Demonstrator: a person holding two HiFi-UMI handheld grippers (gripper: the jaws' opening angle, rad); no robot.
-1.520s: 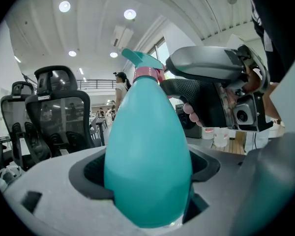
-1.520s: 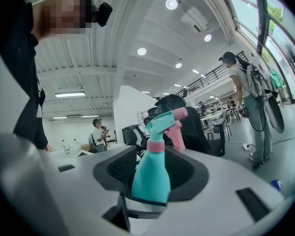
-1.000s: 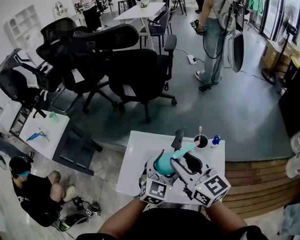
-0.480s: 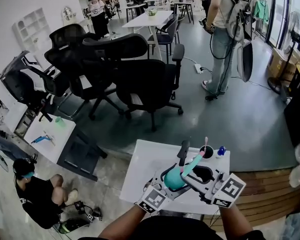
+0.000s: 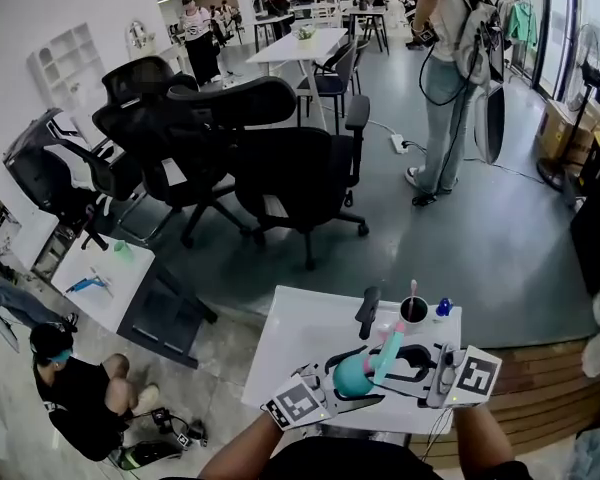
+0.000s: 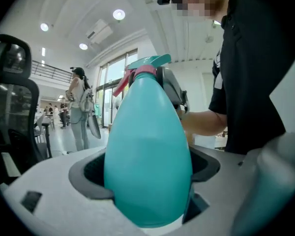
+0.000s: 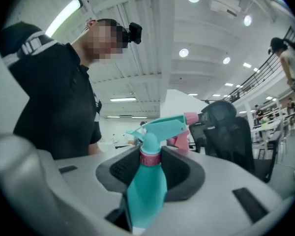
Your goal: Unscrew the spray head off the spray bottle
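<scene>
Left gripper [image 5: 330,388] clamps the spray bottle [image 5: 352,376] over the near edge of the table [image 5: 290,338]. Right gripper [image 5: 404,356], jaws just closing, pinches the spray head [image 5: 388,340] at its pink collar [image 7: 150,157]. Probably light, slick plastic: twist there.

Open office, swivel chairs [image 5: 285,168], white tables [image 5: 298,48]

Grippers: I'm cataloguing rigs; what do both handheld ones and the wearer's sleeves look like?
The left gripper and right gripper have light grey bodies, dark ridged claw pads and a white cube of black square markers. Sleeves are short, black. The right claw has just been closing, with the pink collar of the spray head between its jaws.
</scene>
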